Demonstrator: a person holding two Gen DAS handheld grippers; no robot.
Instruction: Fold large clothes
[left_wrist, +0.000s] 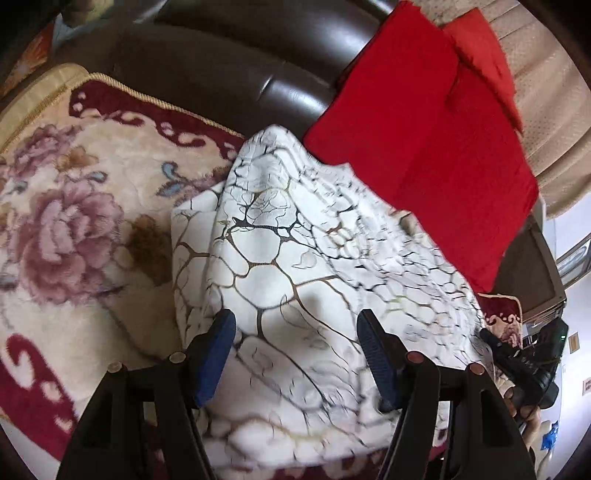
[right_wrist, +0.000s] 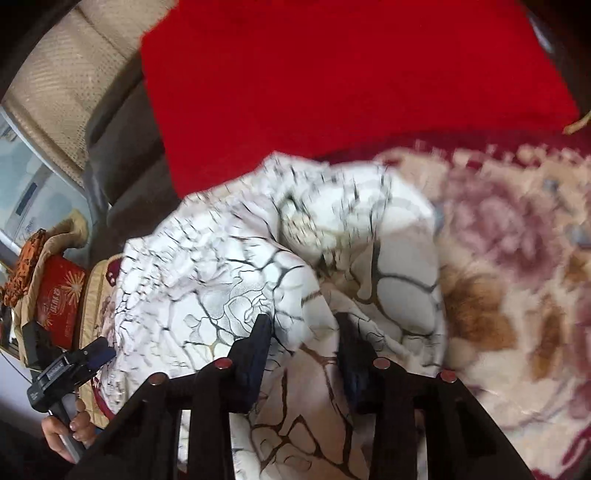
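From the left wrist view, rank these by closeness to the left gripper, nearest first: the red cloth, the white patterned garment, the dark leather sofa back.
1. White patterned garment: directly under and between the fingers of the left gripper.
2. Red cloth: beyond the garment, upper right.
3. Dark leather sofa back: farthest, across the top, behind both cloths.

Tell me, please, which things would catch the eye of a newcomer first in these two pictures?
First the white cloth with a dark cracked pattern, heaped in the middle on a flowered blanket. Next the bright red cloth, flat behind it against a dark sofa. The right gripper has a fold of the white cloth between its fingers; the left gripper hangs open above it.
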